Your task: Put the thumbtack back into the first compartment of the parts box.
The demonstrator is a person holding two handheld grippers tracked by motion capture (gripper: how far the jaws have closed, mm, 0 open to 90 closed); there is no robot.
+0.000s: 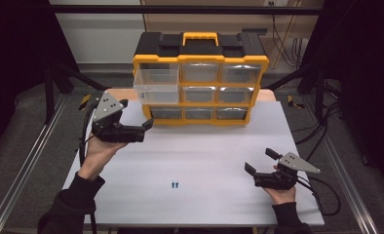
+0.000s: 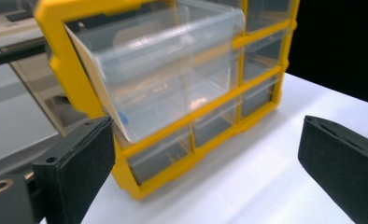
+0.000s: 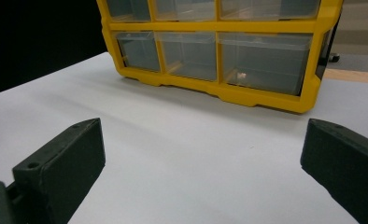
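Note:
A yellow and black drawer cabinet (image 1: 200,80) stands at the back of the white table (image 1: 204,146). Its top-left clear drawer (image 1: 156,87) is pulled out toward me, and a small blue item shows low at its front (image 2: 122,115). My left gripper (image 1: 136,117) is open, held just left of and below that drawer. In the left gripper view the drawer (image 2: 163,70) hangs out above the open jaws. Two tiny blue pieces (image 1: 174,185) lie on the table near the front. My right gripper (image 1: 262,161) rests open at the front right, with nothing between its jaws.
The cabinet's other clear drawers (image 3: 261,58) are pushed in. A black frame (image 1: 58,73) surrounds the table, and metal rails (image 1: 29,165) run along both sides. Cables (image 1: 326,195) trail off the right edge.

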